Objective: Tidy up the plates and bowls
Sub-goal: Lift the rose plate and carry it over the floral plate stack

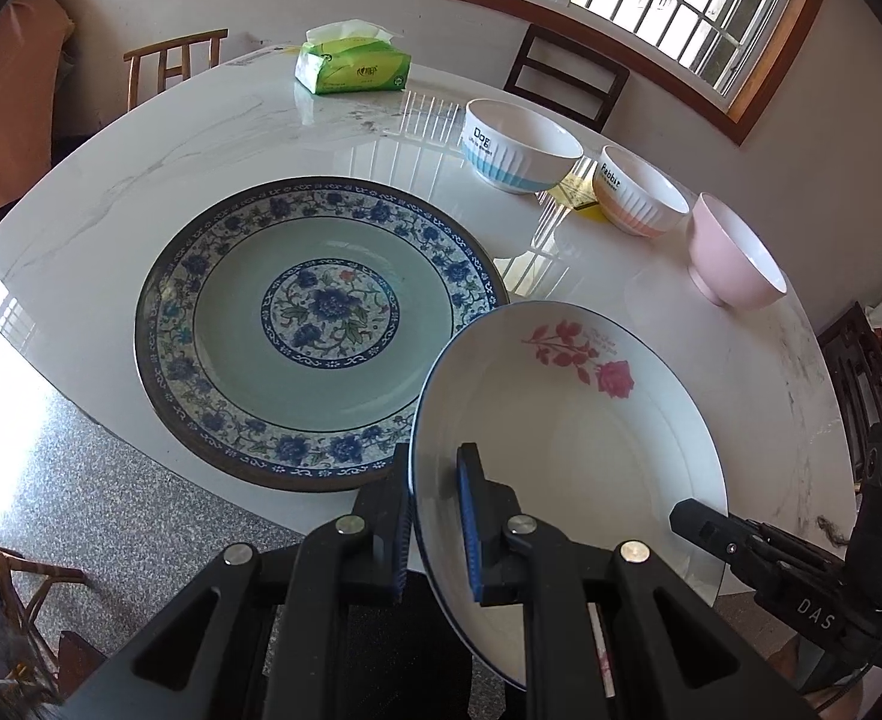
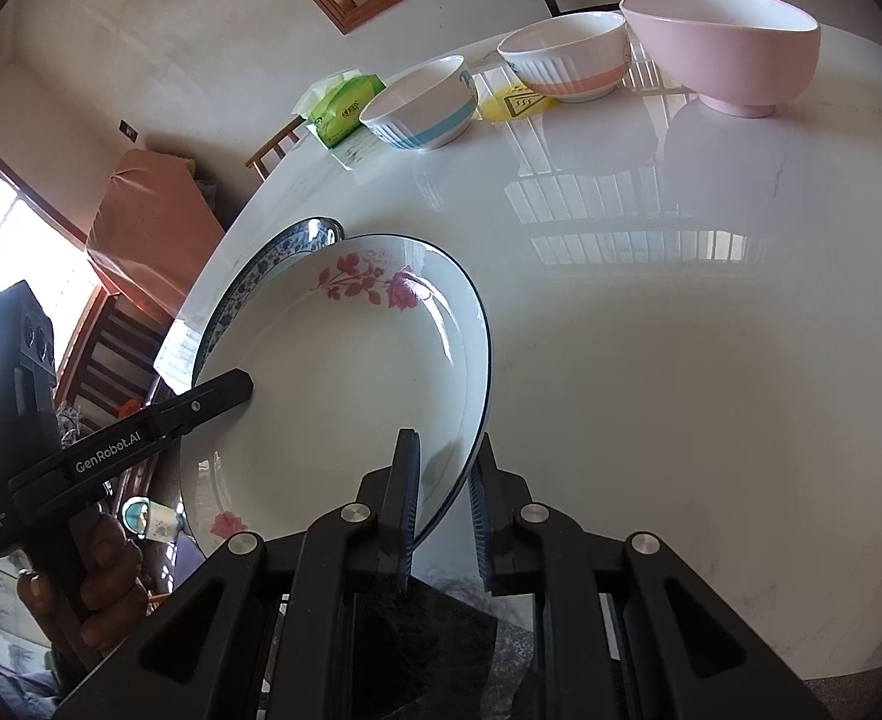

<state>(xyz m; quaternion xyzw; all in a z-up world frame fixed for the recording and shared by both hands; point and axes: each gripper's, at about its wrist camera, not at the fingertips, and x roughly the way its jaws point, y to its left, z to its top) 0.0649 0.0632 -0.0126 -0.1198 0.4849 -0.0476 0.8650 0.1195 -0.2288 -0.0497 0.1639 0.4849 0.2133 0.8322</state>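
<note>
**White rose-printed plate held at its rim by both grippers, above the table edge**

White round ceramic plate with a thin blue rim line and pink rose print (image 1: 567, 420) sits tilted, off the white marble-look tabletop (image 1: 201, 138). Left gripper (image 1: 435, 516) is clamped on the plate's near-left rim: one finger under the outside, the blue-padded finger (image 1: 468, 528) on the inside face. Right gripper (image 2: 444, 498) is clenched on the opposite rim, the rim edge passing between its two fingers. In the right wrist view the left gripper's finger lies against the plate's far-left edge, with a person's hand (image 2: 96, 576) on its handle.

Just beyond the left jaws and to their left: large round blue-and-white floral plate with a pale green well (image 1: 321, 330), flat on the table. The held plate's far rim overlaps its right edge in view; contact cannot be told.

Farther ahead of the jaws, in a row: white ribbed bowl with a blue band (image 1: 519, 144), white ribbed bowl with an orange band (image 1: 639, 198), plain pink footed bowl (image 1: 735, 258). Green tissue pack (image 1: 351, 63) stands well apart, at the far side.
</note>
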